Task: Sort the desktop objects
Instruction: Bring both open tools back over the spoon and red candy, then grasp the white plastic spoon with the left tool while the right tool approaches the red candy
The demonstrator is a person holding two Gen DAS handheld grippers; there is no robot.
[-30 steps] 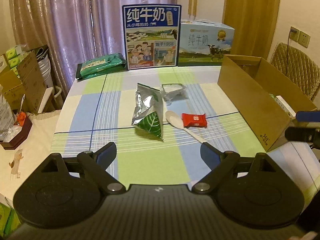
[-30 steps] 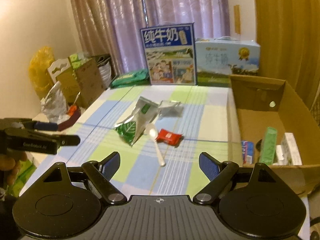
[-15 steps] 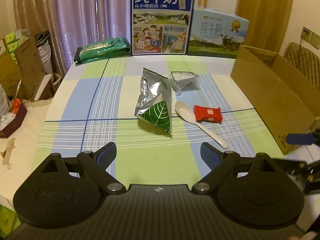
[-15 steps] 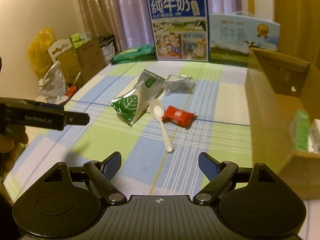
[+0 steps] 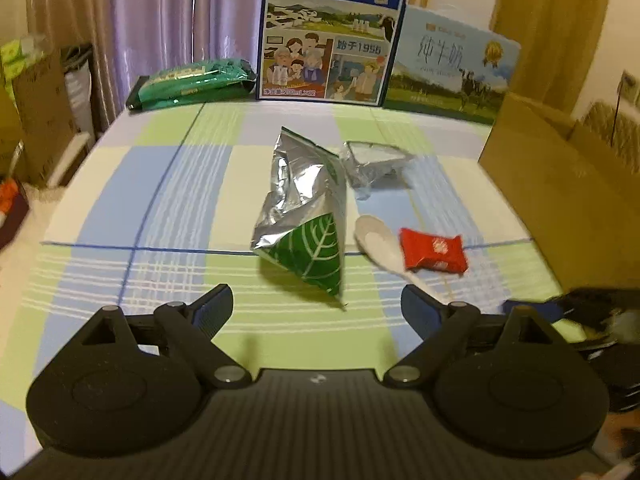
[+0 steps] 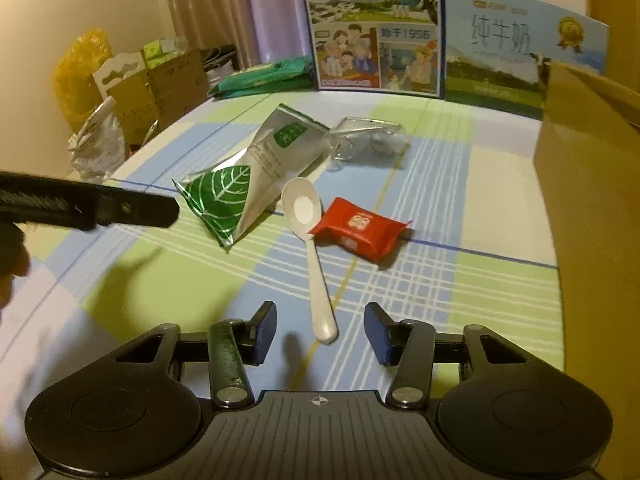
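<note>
Your left gripper [image 5: 317, 303] hovers low over the near edge of the checked tablecloth [image 5: 168, 184], its jaws spread wide with nothing between them; the ribbed blue pads [image 5: 214, 307] show plainly. At the far left lies a flat green packet [image 5: 192, 84] in glossy film, its print too small to read. Right of it stands a tall blue milk carton box [image 5: 334, 32] of printed card, its top cut off by the frame, and then a paler milk gift box [image 5: 452, 66].

In the middle of the cloth lies a crumpled silver foil pouch [image 5: 302, 216] with a green leaf pattern on its near corner. Just beyond and to its right sits a wrinkled clear plastic wrapper [image 5: 374, 162]; what it holds is hard to make out. Next comes a smooth white plastic spoon [image 6: 306, 236], bowl up and away from you, handle pointing at your right gripper [image 6: 320, 327]. Touching the spoon's right side is a small red snack packet [image 6: 358, 228], pillow-shaped with crimped ends.

Your right gripper is also open and empty, jaws narrower than the left's, with the tip of the spoon handle just ahead of the gap. From the left wrist view it shows only as a dark blur at the right edge.

At the far right stands a brown cardboard box [image 6: 584, 168]; only its plain outer wall shows and its inside is hidden.
</note>
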